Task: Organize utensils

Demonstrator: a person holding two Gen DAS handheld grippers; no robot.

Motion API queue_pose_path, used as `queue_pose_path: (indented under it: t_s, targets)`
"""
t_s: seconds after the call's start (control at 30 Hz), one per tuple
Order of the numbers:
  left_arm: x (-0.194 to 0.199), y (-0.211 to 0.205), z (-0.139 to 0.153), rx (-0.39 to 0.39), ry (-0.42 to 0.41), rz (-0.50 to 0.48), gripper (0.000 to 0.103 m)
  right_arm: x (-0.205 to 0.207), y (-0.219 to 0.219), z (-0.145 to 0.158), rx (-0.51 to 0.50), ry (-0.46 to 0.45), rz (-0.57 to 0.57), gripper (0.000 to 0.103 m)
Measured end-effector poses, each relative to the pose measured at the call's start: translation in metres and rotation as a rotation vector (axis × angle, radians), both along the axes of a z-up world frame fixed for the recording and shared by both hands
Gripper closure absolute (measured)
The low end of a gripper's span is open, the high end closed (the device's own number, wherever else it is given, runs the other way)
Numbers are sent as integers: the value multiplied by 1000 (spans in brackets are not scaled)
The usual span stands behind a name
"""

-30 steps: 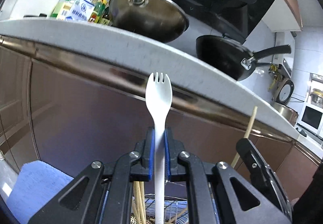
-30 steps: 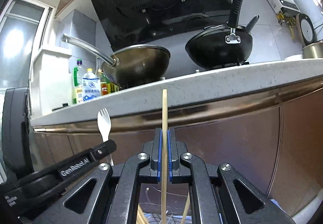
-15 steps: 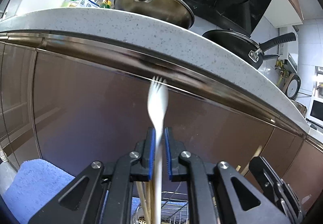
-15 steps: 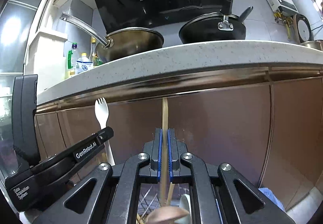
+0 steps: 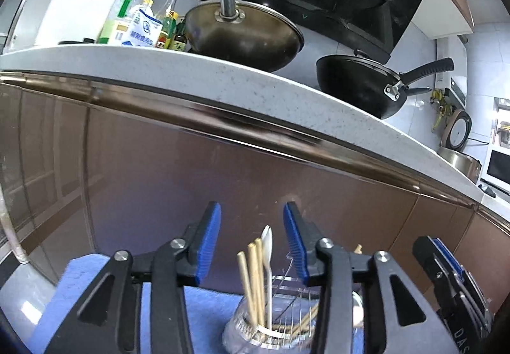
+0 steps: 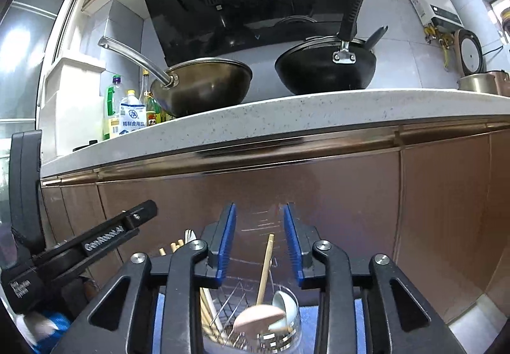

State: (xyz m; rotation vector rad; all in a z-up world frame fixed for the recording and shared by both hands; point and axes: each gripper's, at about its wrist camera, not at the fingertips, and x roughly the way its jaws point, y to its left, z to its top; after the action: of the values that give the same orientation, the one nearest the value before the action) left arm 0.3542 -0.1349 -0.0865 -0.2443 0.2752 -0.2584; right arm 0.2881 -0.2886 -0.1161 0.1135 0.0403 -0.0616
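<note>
My left gripper [image 5: 251, 242] is open and empty above a clear holder [image 5: 255, 335]. A white plastic spork [image 5: 267, 261] and wooden chopsticks [image 5: 251, 280] stand in that holder, below and between the blue pads [image 5: 207, 242]. My right gripper [image 6: 259, 239] is open and empty above a wire utensil rack [image 6: 232, 303]. A single wooden chopstick [image 6: 265, 268] leans in a clear cup [image 6: 287, 322] there, beside a white spoon [image 6: 283, 306] and a tan spoon [image 6: 258, 315]. The left gripper also shows at the left of the right wrist view [image 6: 137, 217].
A brown cabinet front [image 5: 223, 182] stands close ahead under a speckled white counter edge [image 5: 223, 80]. A steel wok [image 5: 245, 35], a black pan [image 5: 360, 86] and bottles [image 5: 143, 22] sit on the counter. A blue cloth [image 5: 83, 284] lies under the holders.
Both grippers have opened. The spork has dropped from the left gripper into the holder, and the chopstick has dropped from the right gripper into the cup. Both views have tilted up slightly.
</note>
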Motion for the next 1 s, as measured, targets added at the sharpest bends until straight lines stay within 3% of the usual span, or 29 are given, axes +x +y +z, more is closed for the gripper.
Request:
queue_pose_path:
  t_s: [0.4,0.63,0.8,1.0]
  targets:
    - [-89,36,22,145,78,62,53,-74,6,2,39,114,-74,47]
    - [-134,56,29,189,104,80,48,-121,14,2,42,159,-112,39]
    - [-167,74,33,222,96,100,47,-147,22,-1,31,192,-153,25]
    - [-195,92,35,243,100,127,46,-175,34,-6,0,233,-200,17]
